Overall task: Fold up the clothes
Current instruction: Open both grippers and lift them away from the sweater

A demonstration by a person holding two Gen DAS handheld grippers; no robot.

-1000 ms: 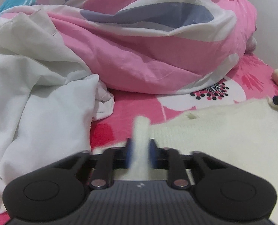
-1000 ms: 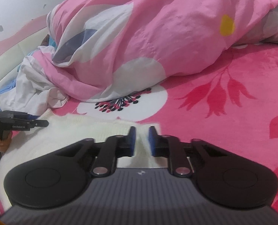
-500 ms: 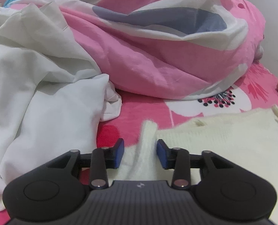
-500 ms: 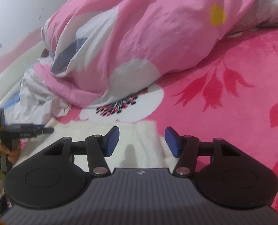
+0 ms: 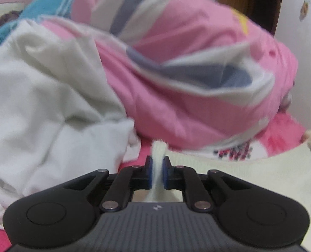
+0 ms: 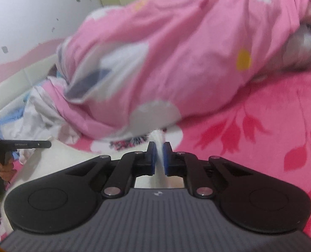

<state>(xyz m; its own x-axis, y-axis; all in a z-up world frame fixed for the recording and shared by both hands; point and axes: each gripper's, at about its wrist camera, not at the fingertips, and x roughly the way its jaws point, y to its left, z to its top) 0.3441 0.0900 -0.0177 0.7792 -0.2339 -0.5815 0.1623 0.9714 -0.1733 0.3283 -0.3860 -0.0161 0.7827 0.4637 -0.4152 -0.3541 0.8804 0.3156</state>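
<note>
The left gripper (image 5: 157, 172) pinches a fold of the cream knit garment (image 5: 239, 174) between its 2 blue pads (image 5: 148, 173), jaws having just closed onto the cloth; a tuft of the fabric sticks up above the fingertips. The right gripper (image 6: 159, 157) likewise clamps another edge of the same garment (image 6: 71, 157), jaws just closed on it. The garment lies spread on the pink floral bedsheet (image 6: 249, 126), in front of a bunched pink duvet (image 5: 186, 73). A heap of white cloth (image 5: 50, 105) sits to the left. In the right wrist view, the person's hand (image 6: 5, 167) holding the other tool shows at the far left edge.
</note>
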